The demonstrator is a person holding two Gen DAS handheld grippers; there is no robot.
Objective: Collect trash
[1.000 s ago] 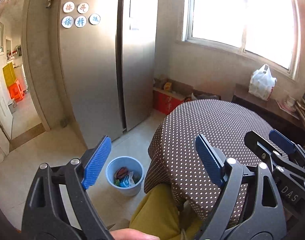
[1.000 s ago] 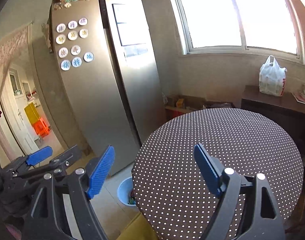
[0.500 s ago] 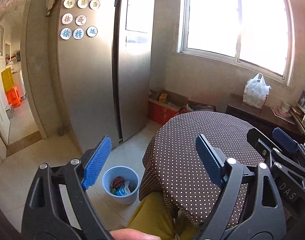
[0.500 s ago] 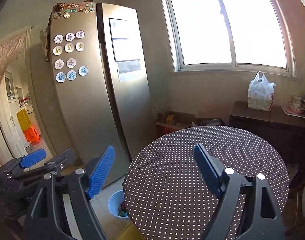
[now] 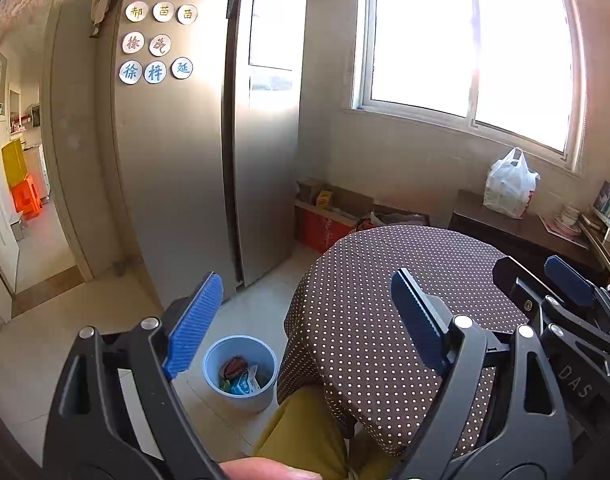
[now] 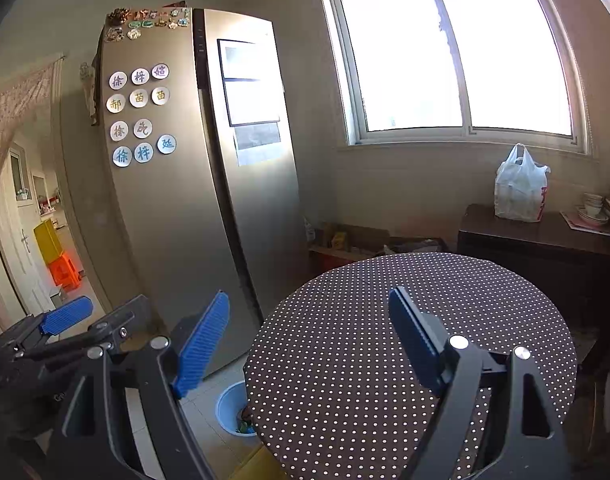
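Observation:
A light blue bin (image 5: 241,372) stands on the floor left of the round table (image 5: 389,280) and holds several colourful wrappers (image 5: 239,374). It shows partly behind the table edge in the right wrist view (image 6: 233,404). My left gripper (image 5: 305,324) is open and empty, held above the floor and table edge. My right gripper (image 6: 309,340) is open and empty above the dotted tablecloth (image 6: 417,292). Each gripper shows at the edge of the other's view.
A tall steel fridge (image 5: 209,140) with round magnets stands behind the bin. Cardboard boxes (image 5: 329,212) sit under the window. A dark sideboard (image 6: 545,240) carries a white plastic bag (image 6: 521,184) and dishes. A doorway (image 5: 21,200) opens at the left.
Both grippers have risen and tilted upward, so the bin and table sit lower and farther in view. Both stay open and empty.

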